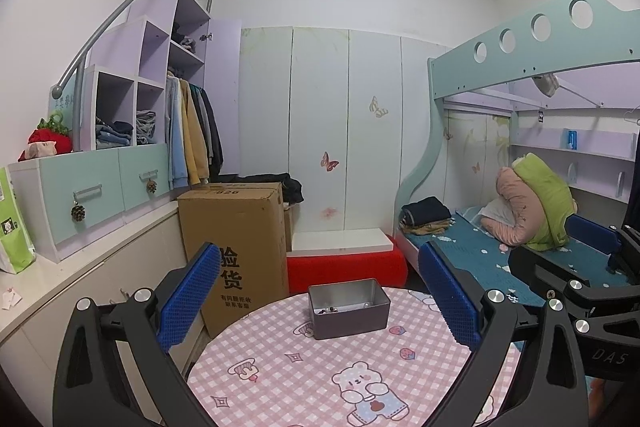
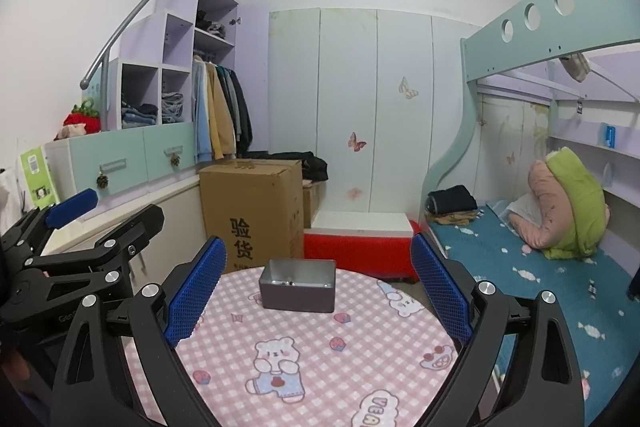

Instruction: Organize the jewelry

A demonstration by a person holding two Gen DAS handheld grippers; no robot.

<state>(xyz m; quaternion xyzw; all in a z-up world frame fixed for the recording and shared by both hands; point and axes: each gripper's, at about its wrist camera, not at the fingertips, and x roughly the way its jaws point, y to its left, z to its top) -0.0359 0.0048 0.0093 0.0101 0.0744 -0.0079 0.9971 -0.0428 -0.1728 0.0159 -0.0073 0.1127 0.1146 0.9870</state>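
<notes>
A small open grey metal box [image 1: 349,308] stands on the far part of a round table with a pink checked cloth [image 1: 304,379]. Small pieces of jewelry [image 1: 327,310] lie on its floor. The box also shows in the right wrist view [image 2: 298,285], with small beads inside [image 2: 289,283]. My left gripper [image 1: 320,291] is open and empty, held above the table short of the box. My right gripper [image 2: 318,285] is open and empty too, just right of the left one. Each gripper shows at the edge of the other's view.
A tall cardboard carton [image 1: 236,243] stands behind the table on the left, next to a low red stool [image 1: 348,267]. A bed with a blue sheet [image 2: 532,267] runs along the right. Drawers and a white counter [image 1: 80,267] line the left wall.
</notes>
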